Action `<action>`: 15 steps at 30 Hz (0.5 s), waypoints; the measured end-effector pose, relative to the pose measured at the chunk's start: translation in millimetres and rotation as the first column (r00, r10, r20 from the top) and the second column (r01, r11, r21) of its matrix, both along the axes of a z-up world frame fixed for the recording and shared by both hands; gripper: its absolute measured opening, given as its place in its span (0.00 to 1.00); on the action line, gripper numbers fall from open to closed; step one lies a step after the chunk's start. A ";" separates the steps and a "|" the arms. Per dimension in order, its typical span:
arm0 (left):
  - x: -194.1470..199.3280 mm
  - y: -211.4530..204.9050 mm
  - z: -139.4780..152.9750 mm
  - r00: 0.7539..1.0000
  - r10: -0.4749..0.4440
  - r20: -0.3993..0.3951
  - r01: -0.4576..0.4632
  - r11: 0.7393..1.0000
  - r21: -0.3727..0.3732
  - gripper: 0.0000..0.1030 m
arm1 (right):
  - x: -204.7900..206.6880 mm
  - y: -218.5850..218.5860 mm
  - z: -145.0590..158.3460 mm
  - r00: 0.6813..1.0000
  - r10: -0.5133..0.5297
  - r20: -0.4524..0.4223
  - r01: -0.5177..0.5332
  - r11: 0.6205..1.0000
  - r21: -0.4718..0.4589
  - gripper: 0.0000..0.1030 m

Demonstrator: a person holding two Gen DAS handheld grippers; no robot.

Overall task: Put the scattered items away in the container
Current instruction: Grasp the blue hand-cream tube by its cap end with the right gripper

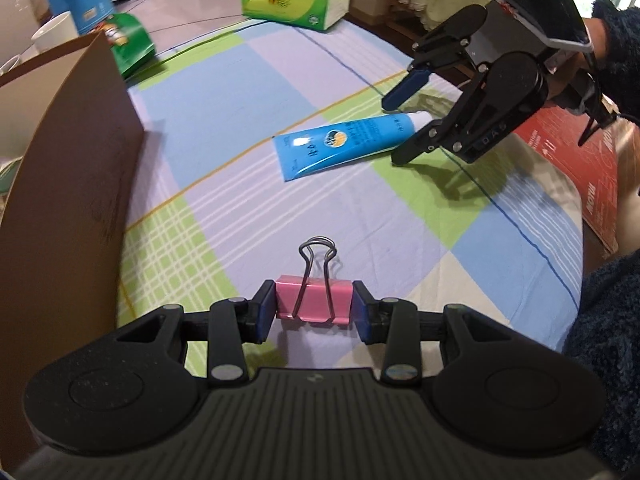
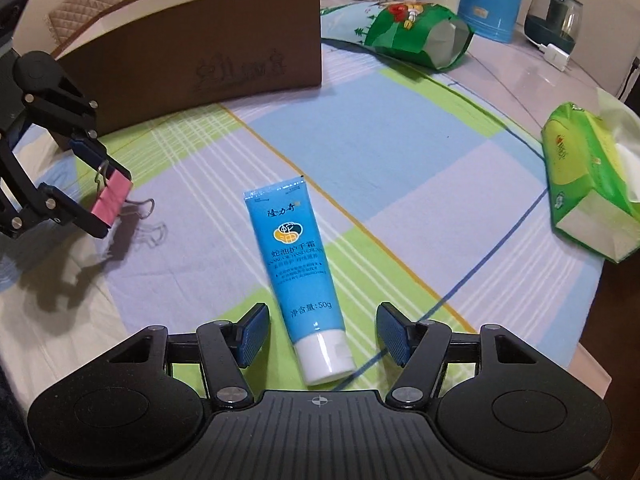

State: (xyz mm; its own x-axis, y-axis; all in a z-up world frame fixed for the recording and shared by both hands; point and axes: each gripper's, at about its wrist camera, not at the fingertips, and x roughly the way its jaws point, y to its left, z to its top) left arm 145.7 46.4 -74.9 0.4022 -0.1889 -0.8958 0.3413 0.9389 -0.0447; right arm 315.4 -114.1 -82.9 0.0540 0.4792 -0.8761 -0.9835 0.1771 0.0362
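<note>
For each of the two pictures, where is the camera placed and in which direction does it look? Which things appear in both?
Left wrist: sits on the left gripper, shut on the pink binder clip; faces across the checked cloth toward the right gripper; a dark sleeve shows.
Right wrist: sits on the right gripper, open around the blue tube; faces the brown box.
Shared: clip, tube, box, tissue pack.

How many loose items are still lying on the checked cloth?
1: the blue tube lies between the open right tool. The pink binder clip is held in the left tool. The box interior is hidden.
</note>
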 end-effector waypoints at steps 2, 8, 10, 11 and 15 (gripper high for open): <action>-1.4 0.6 -1.0 1.000 0.015 -0.003 -0.015 1.000 0.004 0.33 | -1.2 -0.3 0.4 1.000 -0.008 0.004 0.008 1.000 0.004 0.38; -6.9 2.2 -4.6 0.998 0.067 -0.009 -0.067 0.998 0.006 0.33 | -11.5 -5.6 9.2 0.996 -0.085 -0.031 0.084 0.995 -0.051 0.28; -10.0 3.5 -5.9 0.996 0.089 -0.013 -0.089 0.996 0.004 0.33 | -19.7 -11.8 13.6 0.988 -0.131 -0.080 0.128 0.991 -0.049 0.29; -11.6 4.1 -7.6 0.995 0.100 -0.017 -0.100 0.995 0.004 0.33 | -23.4 -14.2 13.9 0.984 -0.150 -0.096 0.146 0.988 -0.053 0.29; -15.6 4.8 -18.0 0.990 0.139 -0.039 -0.138 0.990 0.017 0.34 | -32.1 -15.1 9.3 0.977 -0.190 -0.096 0.187 0.982 -0.040 0.35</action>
State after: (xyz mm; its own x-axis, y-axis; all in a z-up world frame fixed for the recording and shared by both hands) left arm 130.1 51.2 -92.9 0.3878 -0.1207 -0.9138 0.2060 0.9777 -0.0417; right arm 283.3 -129.2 -73.5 0.0527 0.4413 -0.8958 -0.9241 0.3615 0.1237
